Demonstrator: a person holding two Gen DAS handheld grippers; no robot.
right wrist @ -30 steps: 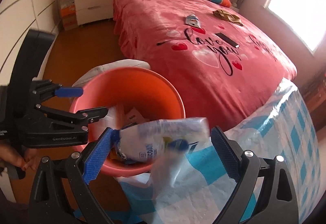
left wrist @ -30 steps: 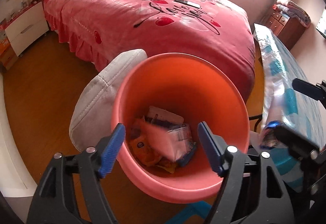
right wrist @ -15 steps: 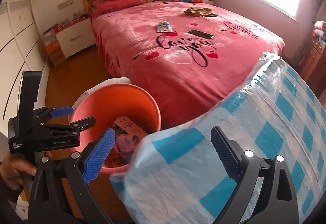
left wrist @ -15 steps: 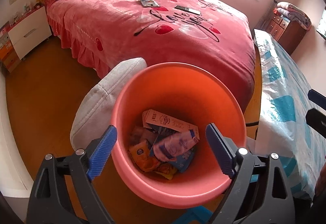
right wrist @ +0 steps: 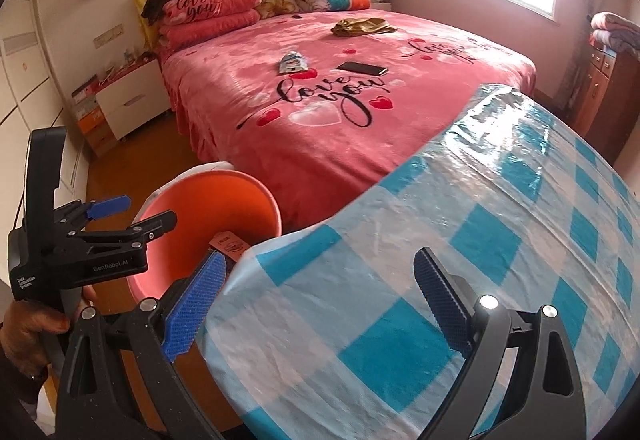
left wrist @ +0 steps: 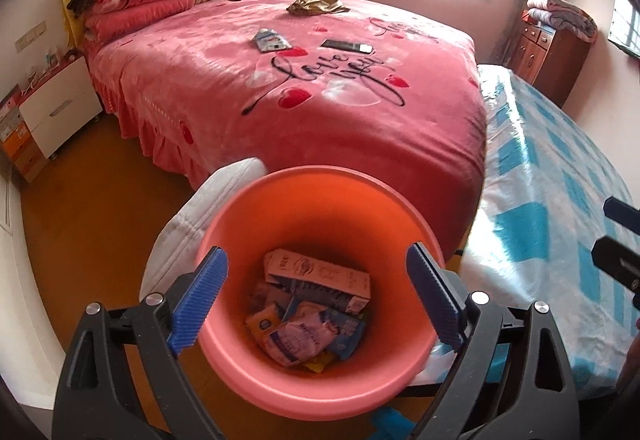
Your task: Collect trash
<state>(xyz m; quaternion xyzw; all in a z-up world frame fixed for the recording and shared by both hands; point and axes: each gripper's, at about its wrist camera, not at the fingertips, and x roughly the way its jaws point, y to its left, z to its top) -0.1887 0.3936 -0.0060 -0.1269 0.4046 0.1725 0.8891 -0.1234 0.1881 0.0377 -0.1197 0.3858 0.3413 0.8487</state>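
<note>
An orange-pink trash bin (left wrist: 320, 199) stands on the floor between the bed and the table, holding a carton (left wrist: 320, 274) and several wrappers (left wrist: 304, 336). My left gripper (left wrist: 316, 296) is open and empty, just above the bin's mouth. The bin also shows in the right wrist view (right wrist: 208, 199), with the left gripper (right wrist: 132, 211) beside it. My right gripper (right wrist: 316, 308) is open and empty above the near edge of the blue checked table (right wrist: 460, 240). A small snack packet (left wrist: 271, 39) and a crumpled gold wrapper (left wrist: 316, 5) lie on the pink bed (left wrist: 224, 87).
A black phone (left wrist: 347, 45) lies on the bed. A white cushion (left wrist: 200, 215) leans behind the bin. A white nightstand (left wrist: 56, 111) stands at the left and a wooden dresser (left wrist: 552, 51) at the far right. Wooden floor (left wrist: 88, 199) lies left of the bin.
My right gripper let a plastic packet drop into the bin, then swung right over the table. My left gripper lifted and tilted up, so more of the bed shows.
</note>
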